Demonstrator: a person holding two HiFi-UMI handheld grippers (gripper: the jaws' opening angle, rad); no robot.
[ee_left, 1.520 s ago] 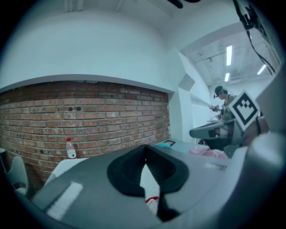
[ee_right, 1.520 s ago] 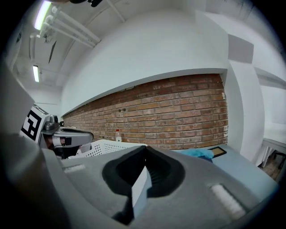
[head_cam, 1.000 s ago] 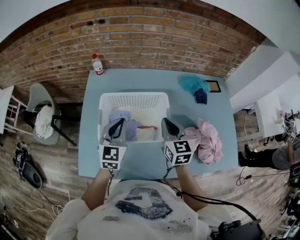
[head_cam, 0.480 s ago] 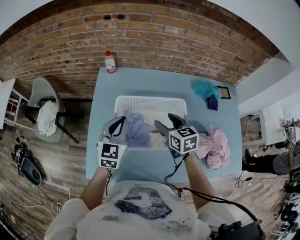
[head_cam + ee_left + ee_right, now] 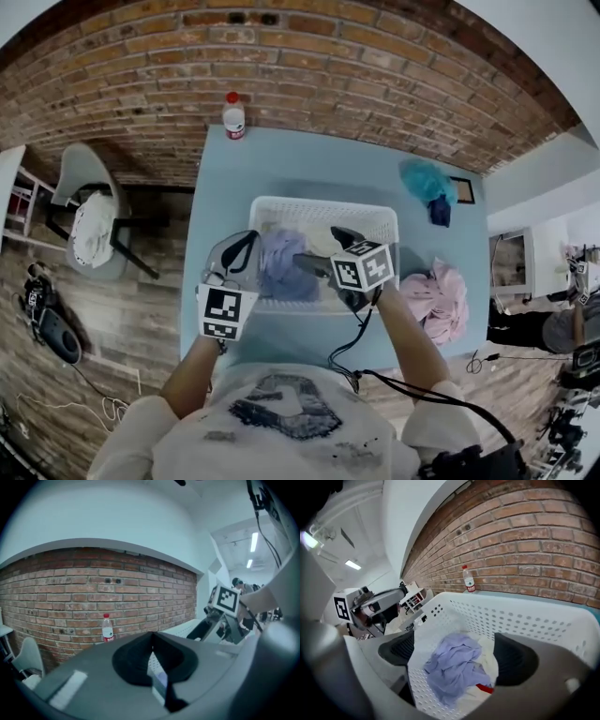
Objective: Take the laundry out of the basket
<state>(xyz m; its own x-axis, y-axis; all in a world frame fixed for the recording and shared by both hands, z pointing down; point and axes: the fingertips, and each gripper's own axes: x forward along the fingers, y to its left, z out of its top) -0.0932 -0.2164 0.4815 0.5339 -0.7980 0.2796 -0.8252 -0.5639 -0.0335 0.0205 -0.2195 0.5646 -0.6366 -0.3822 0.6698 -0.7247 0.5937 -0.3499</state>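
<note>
A white perforated basket (image 5: 375, 212) (image 5: 520, 613) stands on the blue table (image 5: 309, 164). Crumpled in it lie a lavender cloth (image 5: 284, 262) (image 5: 452, 665), a white cloth (image 5: 488, 656) and a bit of red fabric (image 5: 485, 688). My right gripper (image 5: 316, 244) (image 5: 454, 656) tilts down over the basket. Its jaws have just been opening and now stand wide, above the lavender cloth and apart from it. My left gripper (image 5: 242, 246) (image 5: 152, 644) is shut and empty, just outside the basket's left wall.
A pink laundry pile (image 5: 439, 295) lies on the table right of the basket. A teal cloth (image 5: 427, 180) and a dark blue one (image 5: 439, 212) sit at the far right. A water bottle (image 5: 233, 115) (image 5: 108, 627) stands by the brick wall. A chair (image 5: 89, 225) is left of the table.
My right gripper has swung left from the pink pile to over the basket, tipped downward and opened its jaws. My left gripper has shifted to the basket's left side.
</note>
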